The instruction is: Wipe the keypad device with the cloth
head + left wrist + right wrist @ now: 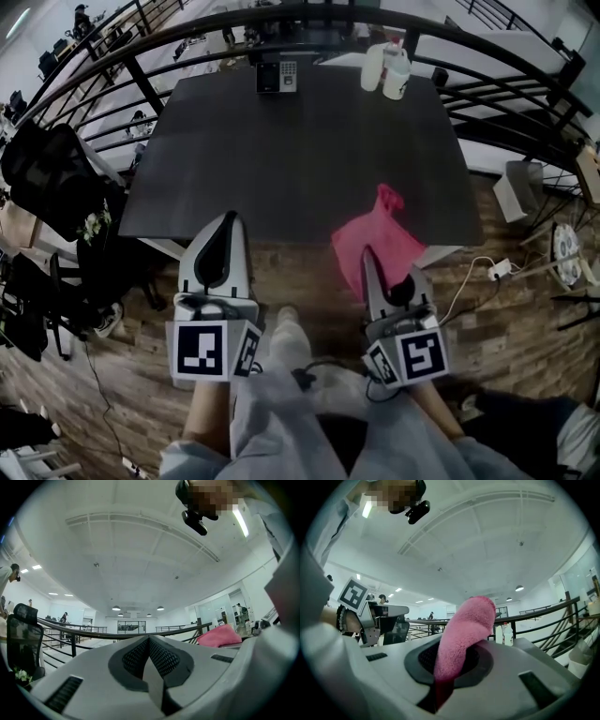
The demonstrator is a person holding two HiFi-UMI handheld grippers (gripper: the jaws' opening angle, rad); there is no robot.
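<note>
**Far from the cloth: keypad device at the counter's back edge**

Only the head view shows the keypad device (277,76). It sits at the far edge of the dark counter (300,159), left of centre, just inside the black railing (281,14). Neither gripper view takes it in. Two pale bottles (386,69) stand together at the same far edge, off to its right and apart from it.

The pink cloth (380,239) is well away from the device, at the near right corner of the counter. From above, it is not clear whether it touches the surface. The right gripper view settles who has it: the right tongs (375,270) are pinching the cloth, and a thick fold stands up out of the dark pads and curls over at the top. That view also catches the marker cube (352,595) of the other gripper at its left.

The left tongs (223,234) hover over the near left edge of the counter. Their own view shows them pressed together with nothing between, and the cloth shows as a pink lump off to the right. Below both grippers, the head view shows wooden floor (131,394) and the person's legs.
</note>
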